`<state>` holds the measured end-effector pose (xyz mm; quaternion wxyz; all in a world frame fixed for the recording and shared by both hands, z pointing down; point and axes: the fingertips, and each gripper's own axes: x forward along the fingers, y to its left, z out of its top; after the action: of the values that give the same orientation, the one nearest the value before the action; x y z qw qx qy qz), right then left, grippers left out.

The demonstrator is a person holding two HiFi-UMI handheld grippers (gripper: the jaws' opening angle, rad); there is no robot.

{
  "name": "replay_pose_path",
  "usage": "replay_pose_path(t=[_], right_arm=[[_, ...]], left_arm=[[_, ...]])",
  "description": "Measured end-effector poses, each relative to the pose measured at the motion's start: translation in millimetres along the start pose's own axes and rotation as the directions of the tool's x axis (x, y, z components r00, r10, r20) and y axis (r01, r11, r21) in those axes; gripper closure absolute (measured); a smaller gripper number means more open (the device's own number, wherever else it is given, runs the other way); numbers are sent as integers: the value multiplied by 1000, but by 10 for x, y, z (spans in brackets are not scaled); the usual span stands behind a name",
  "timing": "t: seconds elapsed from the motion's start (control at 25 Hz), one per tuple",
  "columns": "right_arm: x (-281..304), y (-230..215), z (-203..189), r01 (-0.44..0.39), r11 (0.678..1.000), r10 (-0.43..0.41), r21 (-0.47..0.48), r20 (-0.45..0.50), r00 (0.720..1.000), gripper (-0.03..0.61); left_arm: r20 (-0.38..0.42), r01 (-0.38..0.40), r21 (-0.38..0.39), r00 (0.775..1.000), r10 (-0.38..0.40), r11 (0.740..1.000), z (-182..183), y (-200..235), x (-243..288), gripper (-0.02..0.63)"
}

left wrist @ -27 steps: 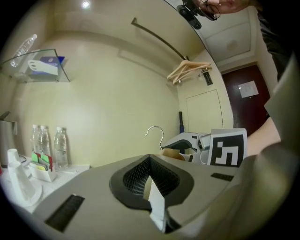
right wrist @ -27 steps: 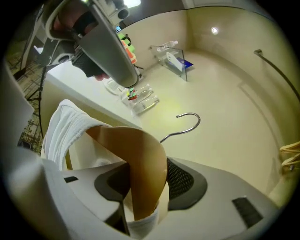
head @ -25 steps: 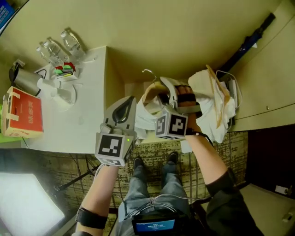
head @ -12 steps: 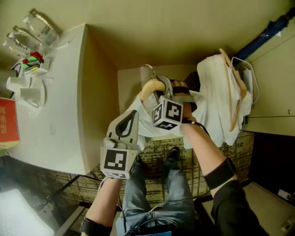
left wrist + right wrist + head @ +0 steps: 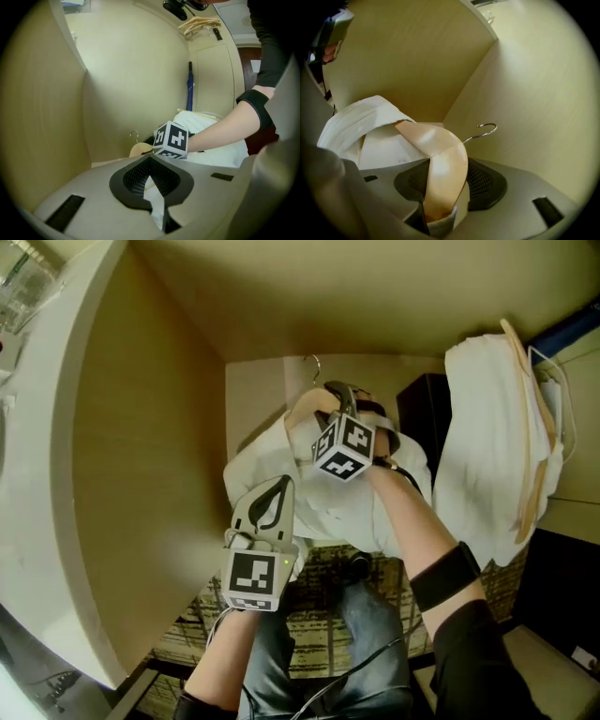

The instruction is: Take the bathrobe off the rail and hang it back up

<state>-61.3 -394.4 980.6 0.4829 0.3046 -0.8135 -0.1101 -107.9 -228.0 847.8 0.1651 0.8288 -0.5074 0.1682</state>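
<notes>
1. Left gripper (image 5: pixel 151 171): the fingers (image 5: pixel 93 192) are pressed fully together on a fold of the white bathrobe (image 5: pixel 319 507), and a tongue of cloth shows between the pads. The likely purpose is to keep the loose body of the garment gathered and clear of the patterned carpet (image 5: pixel 192 638).
2. Right gripper (image 5: pixel 443 183): the fingers (image 5: pixel 520 187) are clamped on one shoulder of the wooden hanger (image 5: pixel 440 150), with collar cloth pinched alongside. This grip bears the weight and steers the hanger.
3. Hook (image 5: pixel 485 129): the metal hook stands free and touches nothing. The bathrobe is therefore off the rail, held low in the wardrobe niche between the two grippers, above the person's legs.
4. Side panel (image 5: pixel 159 474): it runs close on the left, so the bundle is kept toward the middle of the niche.
5. Second bathrobe (image 5: pixel 487 427): it hangs at the right on its own hanger (image 5: pixel 534 427), apart from the held one.
6. Umbrella (image 5: pixel 189 91): it leans in the far corner. Spare hangers (image 5: pixel 200 24) high above suggest where the rail runs, though the rail itself cannot be made out. Rehanging appears still to be done.
</notes>
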Motion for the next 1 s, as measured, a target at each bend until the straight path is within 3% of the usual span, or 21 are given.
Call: replay_pose_path(t=[0.16,0.32,0.6,0.84,1.0], right_arm=[[399,115,-230,-52,999,52,11,-36,998,356],[610,249,-403,-92,996,90,-14,-119,989,348],[629,299,-476,-44,995,26,-95,-180,983,330],[518,255,-430,-12,994,-7,-105,-180,984,318],[495,307,-441,-38,993,13,-116,-209,978,322]], left_arm=[[-24,-10,-20,1000,9,1000,-409,53,183,614],[-36,-23,-22,999,22,1000,-597,105,230,614],[-19,-19,-31,1000,18,999,-513,39,209,614],[-16,-20,-34,1000,20,999,-461,49,102,614],[-8,-21,-29,1000,21,999,-419,62,18,614]])
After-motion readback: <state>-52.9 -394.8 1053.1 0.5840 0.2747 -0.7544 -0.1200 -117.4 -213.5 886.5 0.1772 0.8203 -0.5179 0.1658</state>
